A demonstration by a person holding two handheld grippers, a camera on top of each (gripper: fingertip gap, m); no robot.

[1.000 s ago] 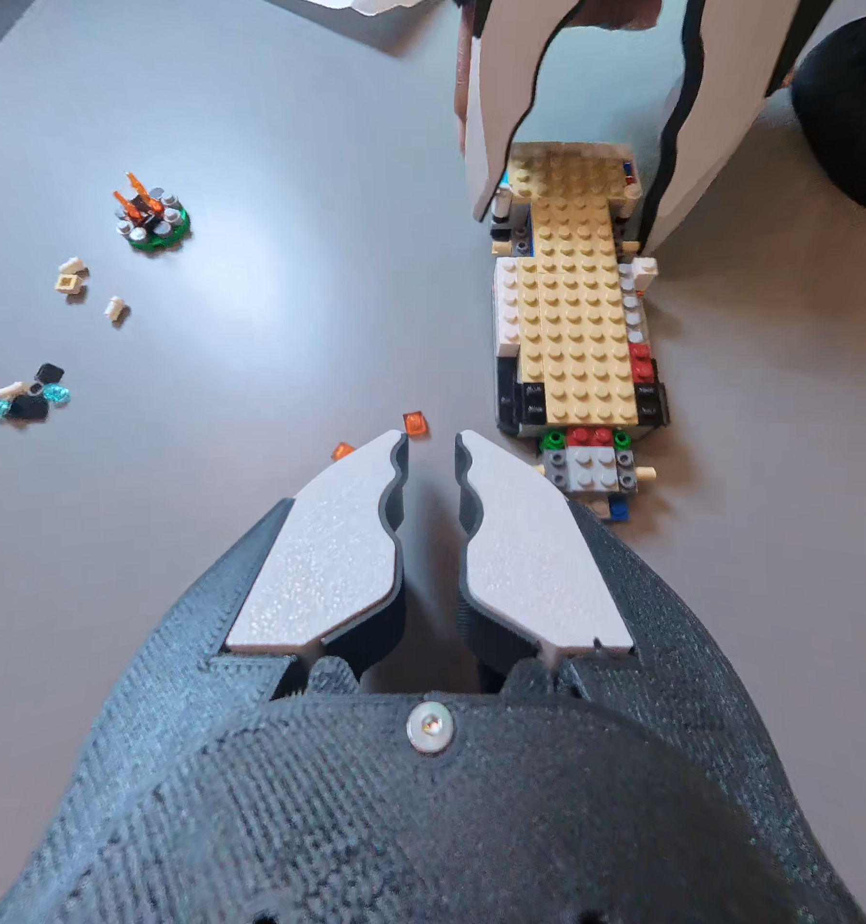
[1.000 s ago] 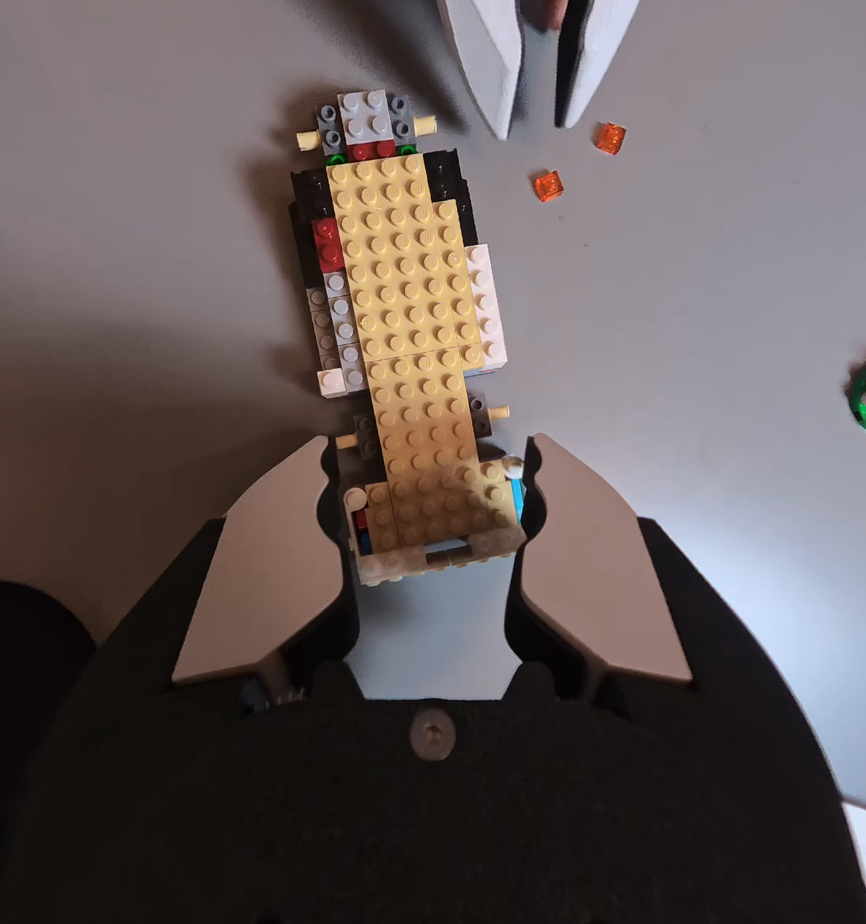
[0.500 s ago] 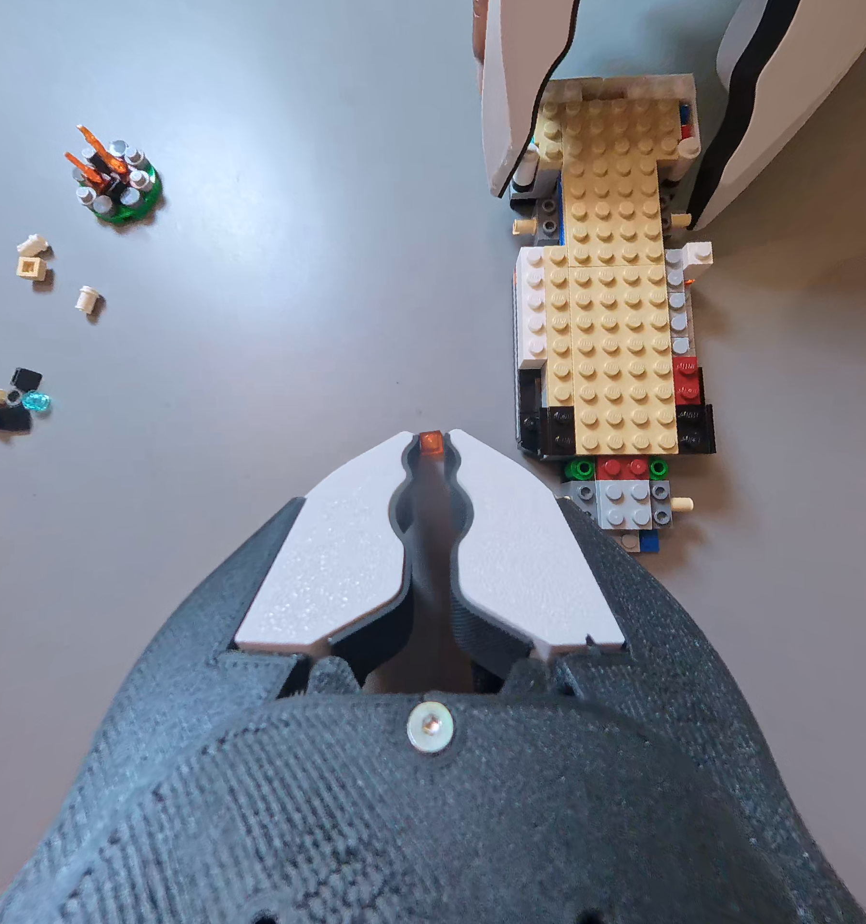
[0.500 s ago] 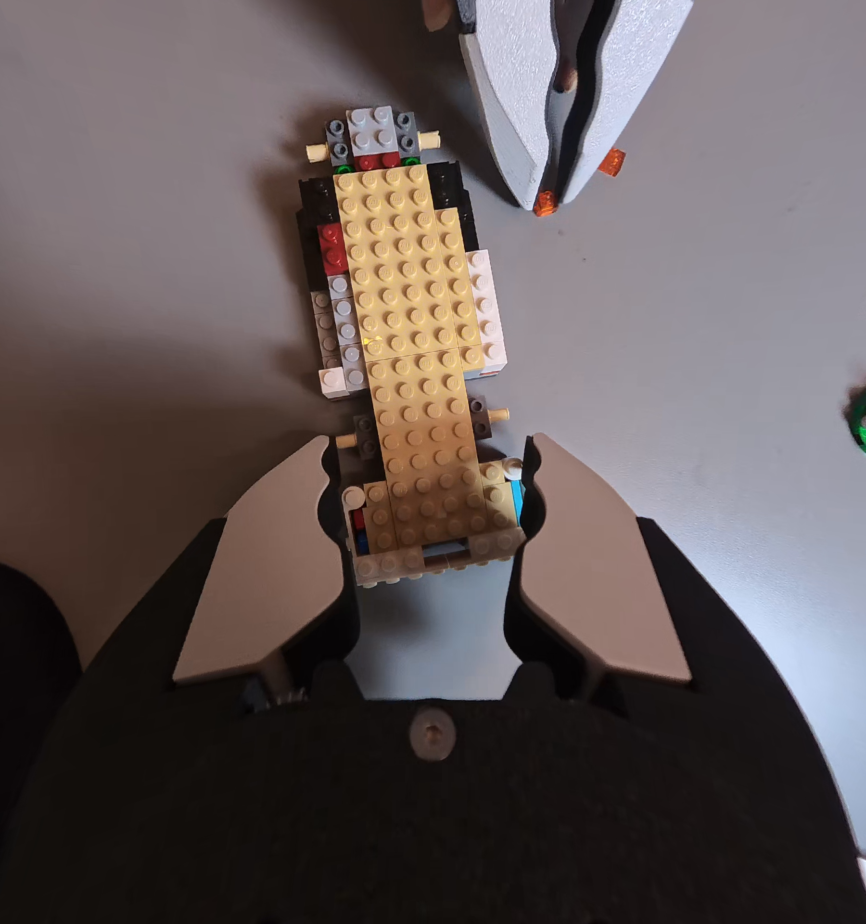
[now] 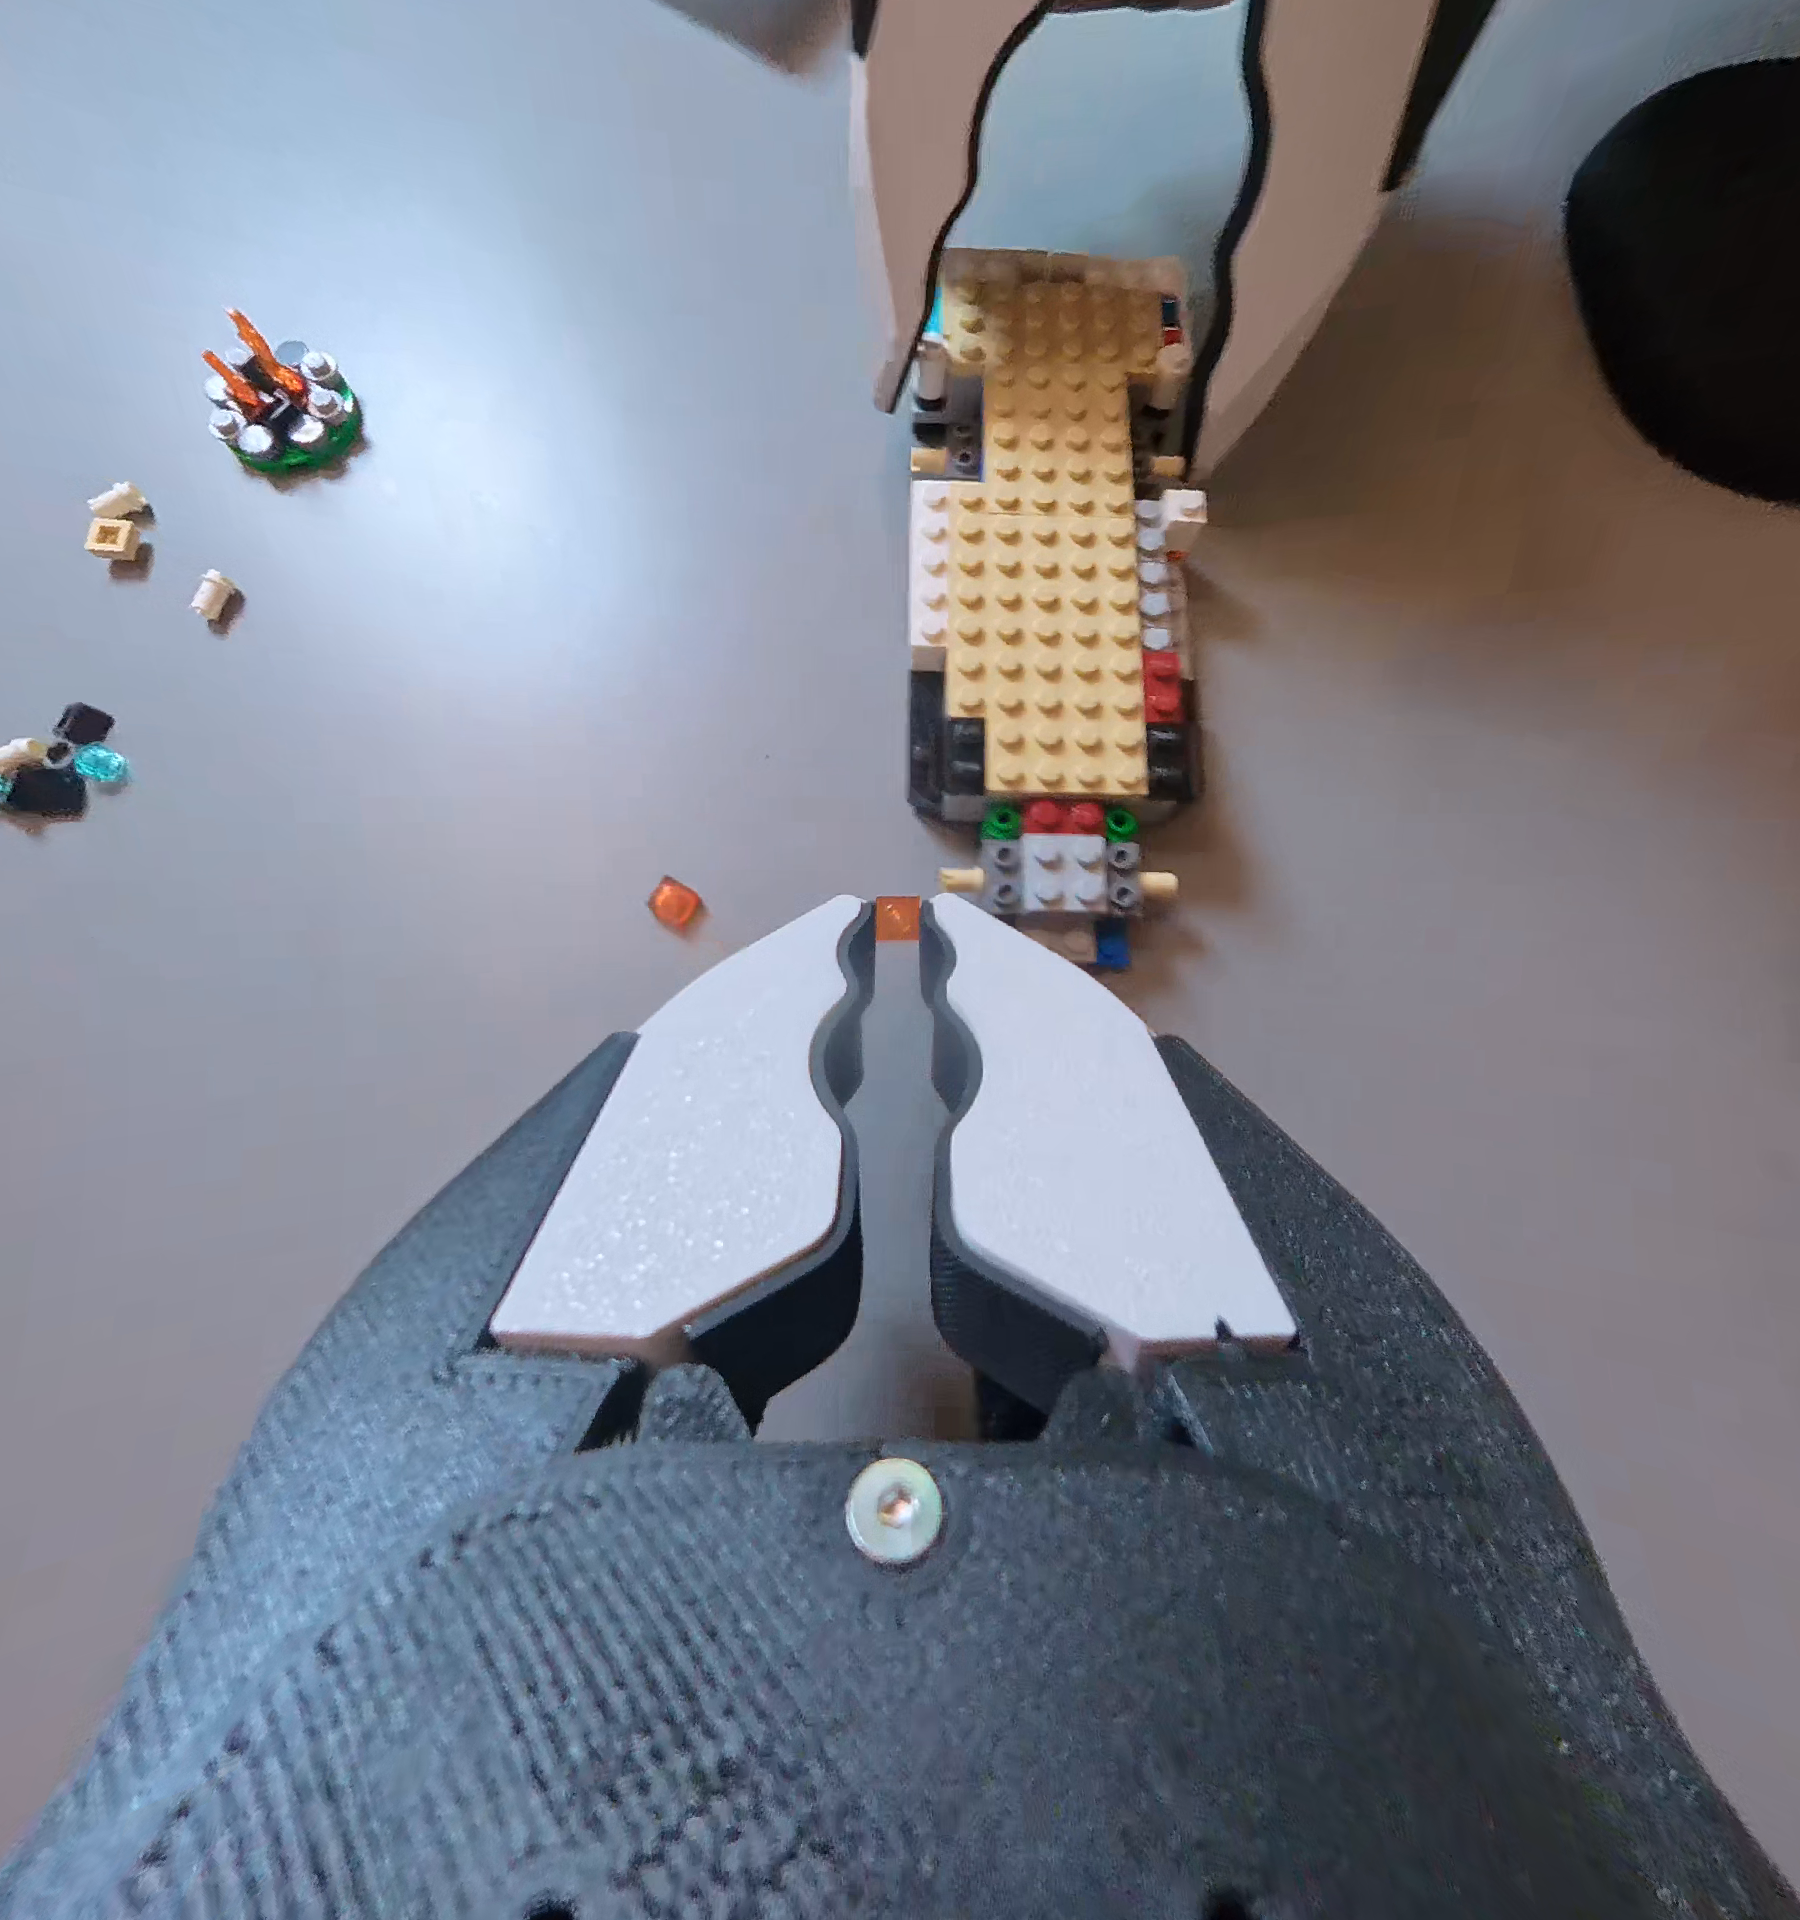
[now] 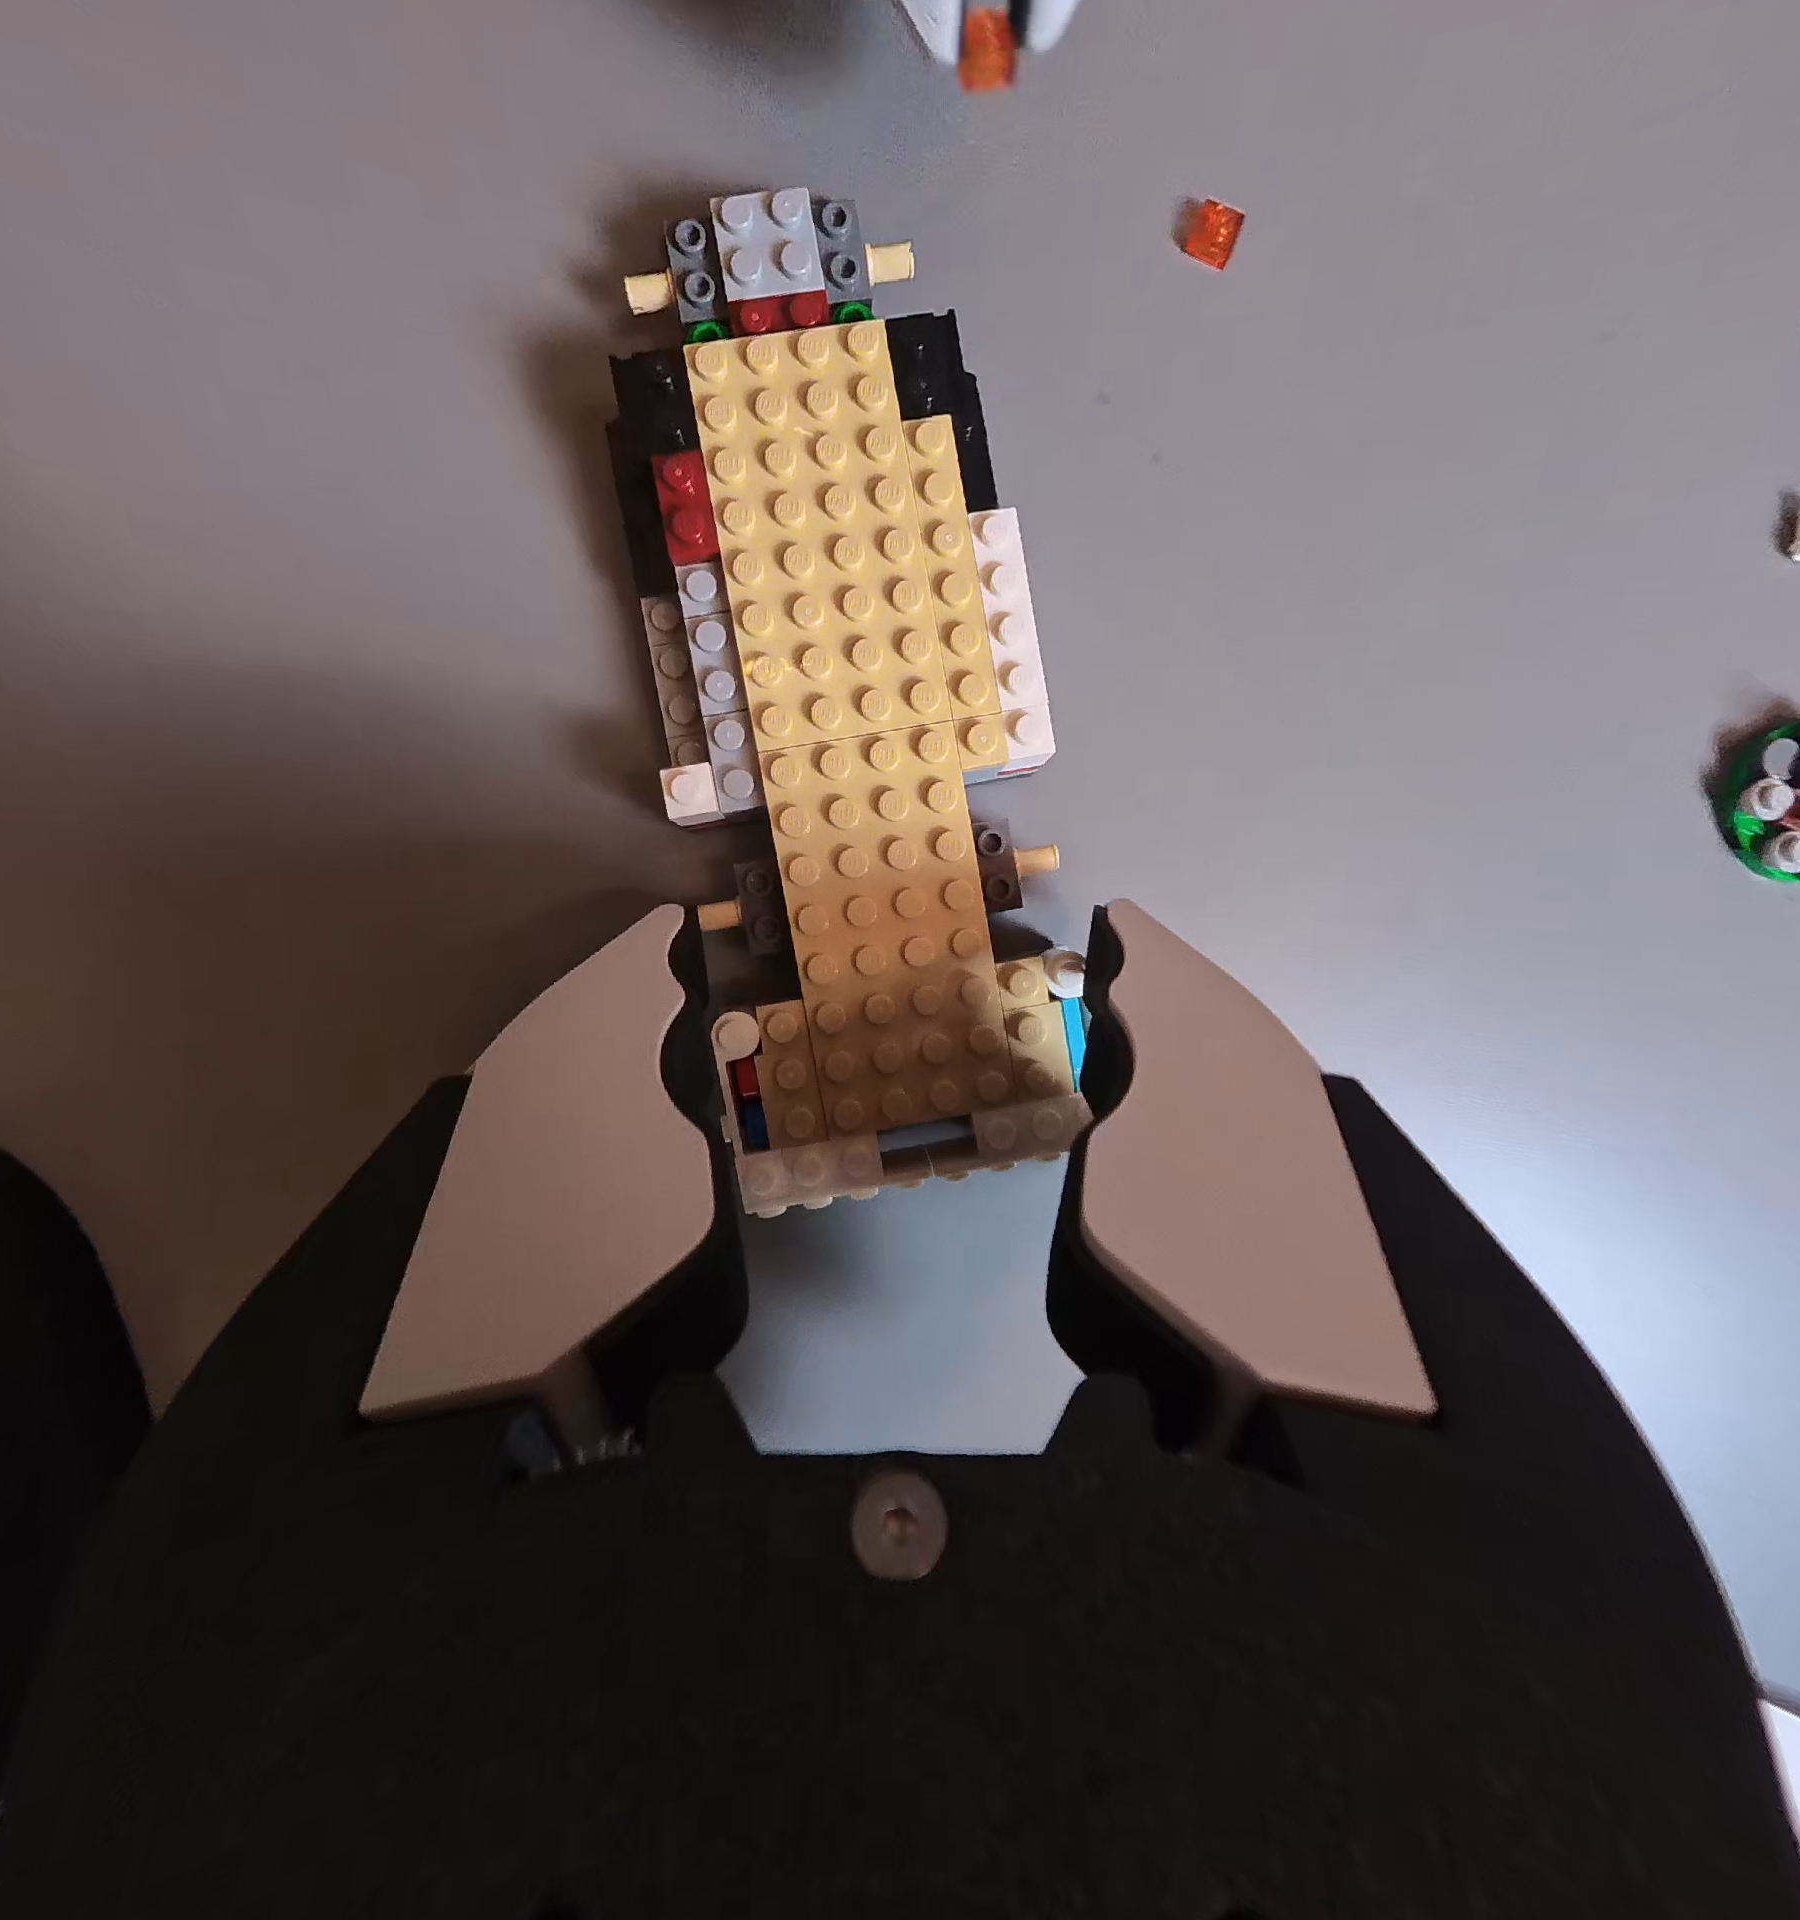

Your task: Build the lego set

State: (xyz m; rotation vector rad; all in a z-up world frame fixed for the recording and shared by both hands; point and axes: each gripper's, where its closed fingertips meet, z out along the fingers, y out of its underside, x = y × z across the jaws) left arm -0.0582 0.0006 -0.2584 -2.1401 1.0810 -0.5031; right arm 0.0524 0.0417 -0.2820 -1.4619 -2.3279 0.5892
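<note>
My left gripper is shut on a small clear orange piece, pinched at the very fingertips just in front of the model's grey end. The piece also shows in the right wrist view, at the top edge between the left fingertips. A long brick model with a tan studded top lies on the grey table. My right gripper is shut on the model's near end, with both pads against its sides. A second orange piece lies loose on the table, left of my left fingertips.
A green round assembly with grey studs and orange flames stands at the left, with small tan pieces and a black and cyan cluster nearby. A black rounded object sits at the right. Left tips to right tips: about 12 cm.
My left gripper closed on one of the two orange pieces and has drawn back with it, away from the model's side. The right gripper has kept its grip on the model.
</note>
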